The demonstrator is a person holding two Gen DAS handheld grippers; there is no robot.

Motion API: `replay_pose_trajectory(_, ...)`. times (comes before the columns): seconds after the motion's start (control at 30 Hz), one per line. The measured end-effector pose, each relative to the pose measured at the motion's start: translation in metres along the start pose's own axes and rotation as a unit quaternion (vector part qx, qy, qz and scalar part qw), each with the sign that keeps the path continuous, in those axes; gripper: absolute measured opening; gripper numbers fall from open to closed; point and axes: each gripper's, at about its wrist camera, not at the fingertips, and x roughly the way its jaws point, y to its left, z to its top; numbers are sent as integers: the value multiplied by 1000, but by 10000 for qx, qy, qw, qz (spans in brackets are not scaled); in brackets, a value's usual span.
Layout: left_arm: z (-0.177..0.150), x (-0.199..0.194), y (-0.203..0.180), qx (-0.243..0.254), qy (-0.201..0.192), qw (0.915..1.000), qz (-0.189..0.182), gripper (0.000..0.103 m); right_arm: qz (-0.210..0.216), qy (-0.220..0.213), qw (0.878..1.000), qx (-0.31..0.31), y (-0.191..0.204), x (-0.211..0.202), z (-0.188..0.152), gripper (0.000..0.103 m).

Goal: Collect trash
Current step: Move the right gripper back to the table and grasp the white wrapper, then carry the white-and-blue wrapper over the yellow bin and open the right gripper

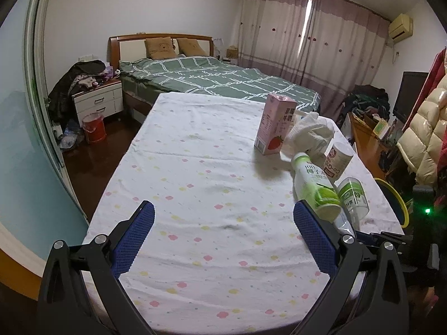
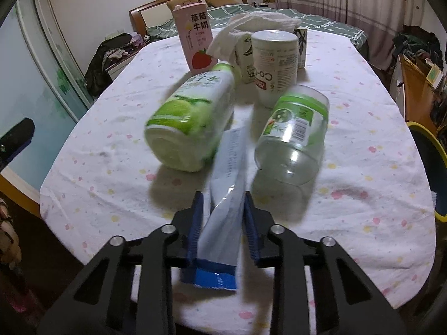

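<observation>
My right gripper (image 2: 222, 199) is shut on a white and blue plastic wrapper (image 2: 223, 223) and holds it just above the table. Beyond it lie a green and white bottle (image 2: 190, 120) on its side, a clear plastic jar (image 2: 293, 134) with a green label, a white cup (image 2: 275, 67), a pink strawberry milk carton (image 2: 194, 37) and a crumpled white tissue (image 2: 254, 26). My left gripper (image 1: 223, 217) is open and empty over the floral tablecloth (image 1: 195, 195), left of the bottle (image 1: 315, 187), jar (image 1: 353, 198) and carton (image 1: 275, 124).
A yellow-rimmed bin (image 2: 430, 167) stands off the table's right edge; it also shows in the left wrist view (image 1: 394, 198). A bed (image 1: 218, 81) lies beyond the table. A red bucket (image 1: 93, 127) and a nightstand (image 1: 97, 102) are at the far left.
</observation>
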Motion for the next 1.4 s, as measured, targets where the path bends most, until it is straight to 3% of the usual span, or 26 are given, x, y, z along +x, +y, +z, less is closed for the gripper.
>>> replay_pose_trajectory(0.47, -5, 4, -15, 143, 92, 9998, -63, 98, 324, -613, 9973, 243, -27, -58, -2, 23)
replay_pose_trajectory(0.67, -4, 8, -18, 157, 134, 9997, -93, 98, -149, -952, 9925, 749, -80, -81, 4, 23)
replay_pose_trajectory(0.9, -4, 18, -27, 234, 226, 9994, -100, 98, -955, -1103, 9727, 1806, -185, -90, -3, 23)
replay_pose_trajectory(1.13, -4, 32, -48, 399, 390, 9983, -190, 98, -1696, -912, 9514, 2404, -274, -67, -1, 24)
replay_pose_trajectory(1.4, -1, 46, -73, 636, 530, 9964, -171, 98, -1972, -587, 9407, 2697, -326, -27, 1, 25)
